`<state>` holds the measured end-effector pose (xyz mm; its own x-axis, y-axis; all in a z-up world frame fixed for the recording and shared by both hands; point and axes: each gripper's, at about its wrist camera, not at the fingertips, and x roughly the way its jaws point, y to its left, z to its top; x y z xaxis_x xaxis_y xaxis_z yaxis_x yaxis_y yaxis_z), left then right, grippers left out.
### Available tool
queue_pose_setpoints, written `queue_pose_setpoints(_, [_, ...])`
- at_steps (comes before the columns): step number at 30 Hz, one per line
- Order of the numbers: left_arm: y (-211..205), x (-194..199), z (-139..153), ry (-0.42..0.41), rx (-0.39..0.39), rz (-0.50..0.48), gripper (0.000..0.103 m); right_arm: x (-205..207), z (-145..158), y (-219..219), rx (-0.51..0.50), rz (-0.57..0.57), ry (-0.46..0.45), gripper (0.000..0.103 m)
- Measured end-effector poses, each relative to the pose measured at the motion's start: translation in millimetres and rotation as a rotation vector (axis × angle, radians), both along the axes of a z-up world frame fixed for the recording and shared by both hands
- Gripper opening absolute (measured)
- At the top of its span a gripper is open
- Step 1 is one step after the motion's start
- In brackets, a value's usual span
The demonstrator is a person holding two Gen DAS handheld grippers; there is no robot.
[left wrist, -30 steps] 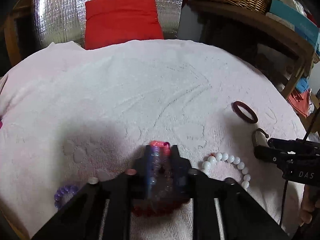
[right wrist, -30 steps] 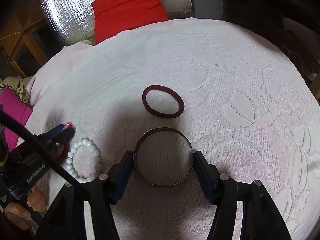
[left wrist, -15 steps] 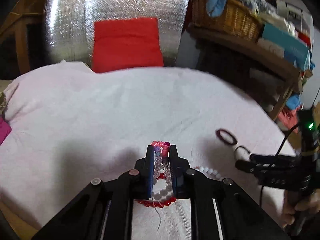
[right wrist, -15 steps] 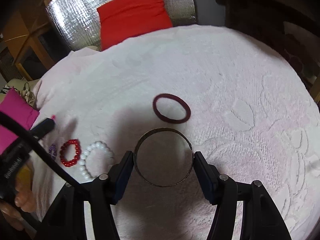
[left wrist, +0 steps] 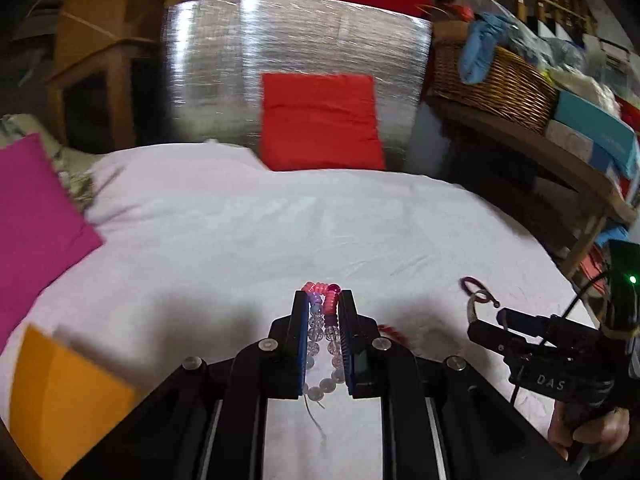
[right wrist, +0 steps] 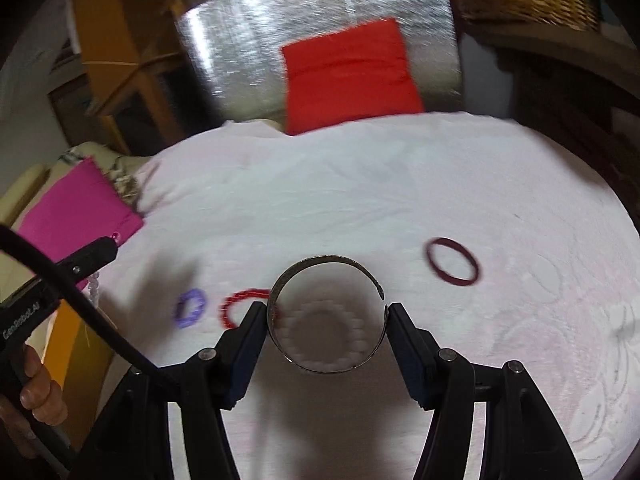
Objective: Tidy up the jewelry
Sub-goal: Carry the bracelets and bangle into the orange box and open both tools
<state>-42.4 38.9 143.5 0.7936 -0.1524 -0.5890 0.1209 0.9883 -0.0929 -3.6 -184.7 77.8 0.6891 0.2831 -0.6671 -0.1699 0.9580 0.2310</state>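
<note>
My left gripper (left wrist: 324, 294) is shut on a bracelet of clear, pink and purple beads (left wrist: 320, 320), lifted off the pale pink cloth (left wrist: 280, 232). In the right wrist view my right gripper (right wrist: 326, 312) grips an open metal cuff bangle (right wrist: 326, 261) across its width, held above the cloth. Seen through the cuff, a white bead bracelet (right wrist: 292, 340) lies on the cloth. A red bead bracelet (right wrist: 240, 306) and a purple one (right wrist: 191, 307) lie to the left, and a dark red ring (right wrist: 452, 266) lies to the right. The left gripper (right wrist: 108, 244) shows at the left edge.
A red cushion (left wrist: 320, 120) leans on a silver foil panel (left wrist: 224, 72) behind the cloth. Magenta (left wrist: 32, 216) and orange (left wrist: 60, 396) sheets lie at the left edge. A wicker basket (left wrist: 492, 80) stands on a wooden shelf (left wrist: 560, 148) at the right.
Both grippers have risen off the cloth with their pieces and tilted up toward the back. The red, purple and white bracelets stayed on the cloth.
</note>
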Motion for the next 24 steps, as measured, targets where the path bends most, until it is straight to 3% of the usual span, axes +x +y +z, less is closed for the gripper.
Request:
queue_pose_setpoints(6, [38.5,-48.7,15.9,-0.042,0.012,0.13,0.015,-20.7,15.5,45.2,0.008,0.122,-0.077,0.064])
queue_pose_setpoints(14, [93.8,-118.9,14.3,-0.041,0.062,0.292,0.015,-47.3,25.0,121.9,0.026,0.274,-0.129,0.064])
queue_pose_setpoints(18, [136.1,-141.5,10.3,-0.011,0.09,0.386,0.015,-57.2,27.5,162.0,0.054,0.354,-0.132,0.064])
queue_pose_setpoints(24, [182.2,-152.6,-14.8,0.073,0.069,0.467,0.015,-65.2,30.5,233.3,0.125,0.486,-0.127,0.064])
